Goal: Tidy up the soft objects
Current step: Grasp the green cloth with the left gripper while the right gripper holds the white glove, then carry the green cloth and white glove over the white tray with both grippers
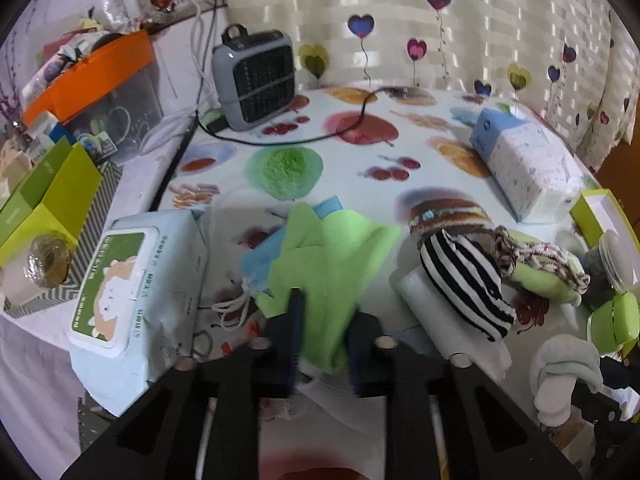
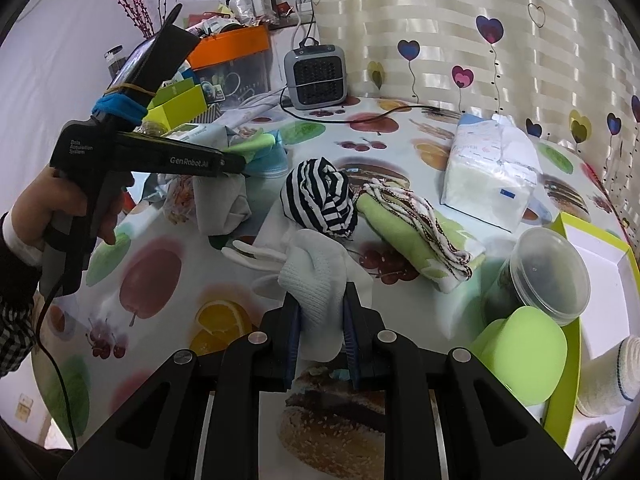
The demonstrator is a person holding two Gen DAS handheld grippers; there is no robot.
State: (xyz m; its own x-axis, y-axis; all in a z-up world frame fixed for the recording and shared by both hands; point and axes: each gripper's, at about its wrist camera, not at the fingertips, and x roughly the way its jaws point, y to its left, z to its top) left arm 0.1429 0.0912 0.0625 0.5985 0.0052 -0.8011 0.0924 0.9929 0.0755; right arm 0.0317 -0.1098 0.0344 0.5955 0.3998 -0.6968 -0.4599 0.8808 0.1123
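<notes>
You have one green cloth point(image 1: 324, 264) pinched in your left gripper point(image 1: 324, 320), jaws closed on it, at six o'clock. Your right gripper point(image 2: 320, 320) clamps one white glove point(image 2: 316, 280). One striped sock bundle point(image 2: 320, 196) lies beyond at twelve o'clock on the fruit-print table point(image 2: 160, 280); the cloth's far edges blur.

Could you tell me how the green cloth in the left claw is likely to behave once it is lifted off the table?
The green cloth lies in soft folds, so it will probably hang limp. The left claw pinches only its near edge, so the rest should trail below. It looks thin and likely light, and may drag the blue cloth under it.
</notes>
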